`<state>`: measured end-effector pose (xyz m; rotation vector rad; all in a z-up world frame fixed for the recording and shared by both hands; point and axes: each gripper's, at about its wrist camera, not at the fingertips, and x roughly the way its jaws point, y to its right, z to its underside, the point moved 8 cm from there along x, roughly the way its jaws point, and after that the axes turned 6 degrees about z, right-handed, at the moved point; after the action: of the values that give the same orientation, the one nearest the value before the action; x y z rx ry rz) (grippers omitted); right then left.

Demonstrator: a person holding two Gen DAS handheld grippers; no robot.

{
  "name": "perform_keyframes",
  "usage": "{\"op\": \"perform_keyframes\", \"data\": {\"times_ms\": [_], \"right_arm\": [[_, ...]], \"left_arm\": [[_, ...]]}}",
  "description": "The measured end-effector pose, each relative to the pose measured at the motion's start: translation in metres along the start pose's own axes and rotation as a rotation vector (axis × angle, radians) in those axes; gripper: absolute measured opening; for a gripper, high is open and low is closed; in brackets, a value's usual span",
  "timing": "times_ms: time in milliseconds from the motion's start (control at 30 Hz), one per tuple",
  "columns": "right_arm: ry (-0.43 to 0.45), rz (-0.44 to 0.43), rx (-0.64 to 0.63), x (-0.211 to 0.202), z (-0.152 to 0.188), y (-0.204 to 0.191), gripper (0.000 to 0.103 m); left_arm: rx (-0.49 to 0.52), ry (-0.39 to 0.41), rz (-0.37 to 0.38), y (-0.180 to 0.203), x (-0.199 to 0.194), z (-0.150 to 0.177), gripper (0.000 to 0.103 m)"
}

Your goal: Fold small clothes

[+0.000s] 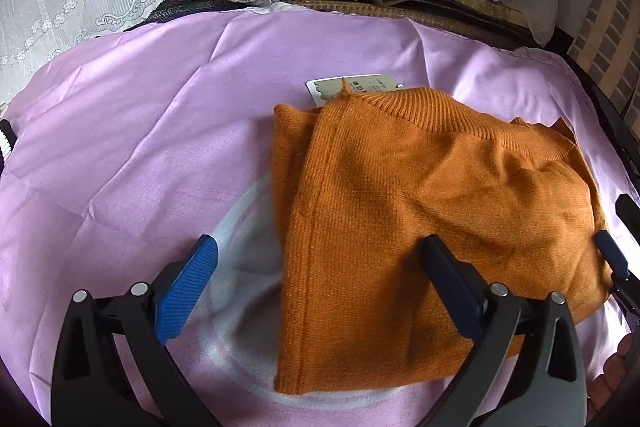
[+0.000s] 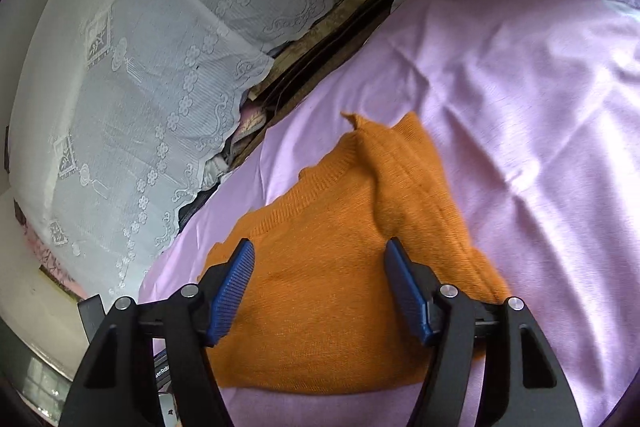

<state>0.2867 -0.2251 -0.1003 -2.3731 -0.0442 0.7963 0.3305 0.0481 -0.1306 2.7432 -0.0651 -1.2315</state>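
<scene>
Item: orange sweater (image 1: 420,211), partly folded, lay on the pink sheet (image 1: 140,147), paper tag (image 1: 352,89) peeking behind the collar. My left gripper (image 1: 316,291) and right gripper (image 2: 320,291) hung wide and empty over its near edge, probably readying another fold.

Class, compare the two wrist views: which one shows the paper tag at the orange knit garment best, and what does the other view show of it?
The left wrist view: the paper tag lies on the pink cloth, peeking out behind the orange knit garment. In the right wrist view the tag is not visible at all; only the garment's top edge appears.
</scene>
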Motion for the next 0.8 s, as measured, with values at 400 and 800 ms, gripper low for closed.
{"op": "perform_keyframes", "data": {"times_ms": [400,800], "right_arm": [[0.062,0.343,-0.238,-0.019,-0.001,0.001,0.092],[-0.113,0.296,-0.255,0.004,0.004,0.019,0.1]], "left_arm": [[0.043,0.096,-0.005,0.006,-0.033,0.002,0.099],[0.045,-0.005,0.018,0.009,-0.016,0.014,0.099]]}}
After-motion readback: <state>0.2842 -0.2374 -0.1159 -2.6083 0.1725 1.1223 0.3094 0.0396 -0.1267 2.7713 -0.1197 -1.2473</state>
